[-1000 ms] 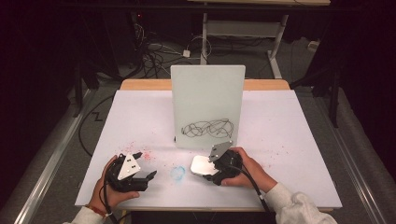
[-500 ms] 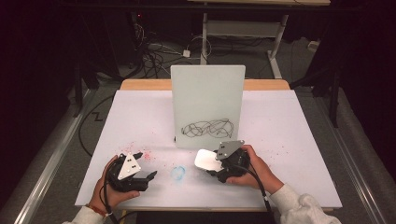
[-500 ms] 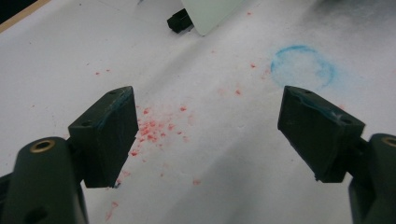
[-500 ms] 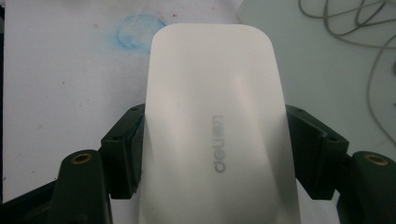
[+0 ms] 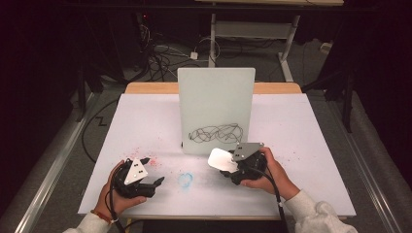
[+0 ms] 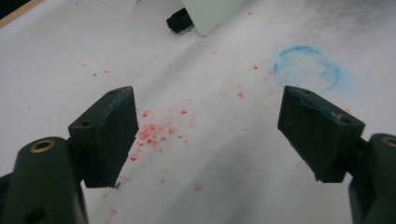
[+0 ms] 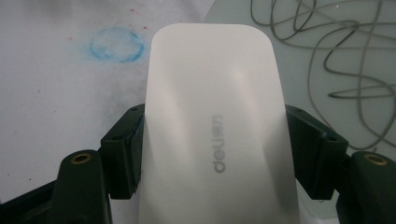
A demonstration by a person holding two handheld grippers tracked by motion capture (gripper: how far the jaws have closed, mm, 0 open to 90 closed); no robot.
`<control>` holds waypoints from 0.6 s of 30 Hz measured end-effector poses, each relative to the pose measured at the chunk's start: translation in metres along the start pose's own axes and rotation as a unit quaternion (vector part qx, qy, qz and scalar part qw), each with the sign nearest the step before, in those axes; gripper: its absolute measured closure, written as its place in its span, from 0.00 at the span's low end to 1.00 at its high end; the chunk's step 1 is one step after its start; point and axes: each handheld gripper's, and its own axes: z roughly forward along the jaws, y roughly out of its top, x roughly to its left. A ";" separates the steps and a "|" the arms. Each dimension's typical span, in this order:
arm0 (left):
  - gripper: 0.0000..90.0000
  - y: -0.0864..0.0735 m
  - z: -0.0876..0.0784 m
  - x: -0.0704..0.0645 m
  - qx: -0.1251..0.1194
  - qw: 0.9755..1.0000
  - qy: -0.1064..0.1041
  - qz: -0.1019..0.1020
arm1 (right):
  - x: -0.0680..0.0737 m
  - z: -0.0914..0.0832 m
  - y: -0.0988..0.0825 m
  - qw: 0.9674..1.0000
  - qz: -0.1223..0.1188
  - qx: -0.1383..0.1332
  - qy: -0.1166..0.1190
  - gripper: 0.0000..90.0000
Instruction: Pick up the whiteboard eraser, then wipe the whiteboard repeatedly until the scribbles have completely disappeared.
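The eraser [image 7: 212, 126], a white rounded block, is clamped between the jaws of the right gripper [image 5: 232, 167], with a pad pressed against each long side. In the right gripper view its near end is cut off by the bottom edge, and a grey printed word on its face is blurred and seen upside down. In the high view it is seen just in front of the lower edge of the board [image 5: 216, 109], near the grey scribble [image 5: 216, 133]; whether it touches the board cannot be told from there, and much of the gripper is hidden by the grey plate and the right hand [image 5: 265, 172]. The board is stood upright on the table [image 5: 311, 141], and its foot is seen only as a dark block at the top of the left gripper view, where the board itself is cut off. The left gripper [image 5: 154, 183] is held low over the table with its jaws wide apart and nothing between them. Between those jaws red specks [image 6: 156, 133] are scattered on the sheet. A blue ring [image 6: 306, 65], smudged and faint, is seen beyond the far jaw. The left hand [image 5: 114, 194] is partly covered by the gripper body.
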 end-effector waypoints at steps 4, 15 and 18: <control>0.22 -0.001 0.000 0.001 -0.001 1.000 -0.001 -0.001 | -0.002 -0.003 0.000 1.000 -0.001 -0.010 -0.004 0.34; 0.22 0.000 0.001 -0.001 0.003 1.000 0.000 0.001 | -0.003 -0.005 0.000 1.000 -0.002 -0.019 -0.011 0.34; 0.22 0.000 0.001 -0.001 0.004 1.000 0.000 0.001 | -0.005 -0.007 0.000 0.999 -0.001 -0.026 -0.018 0.34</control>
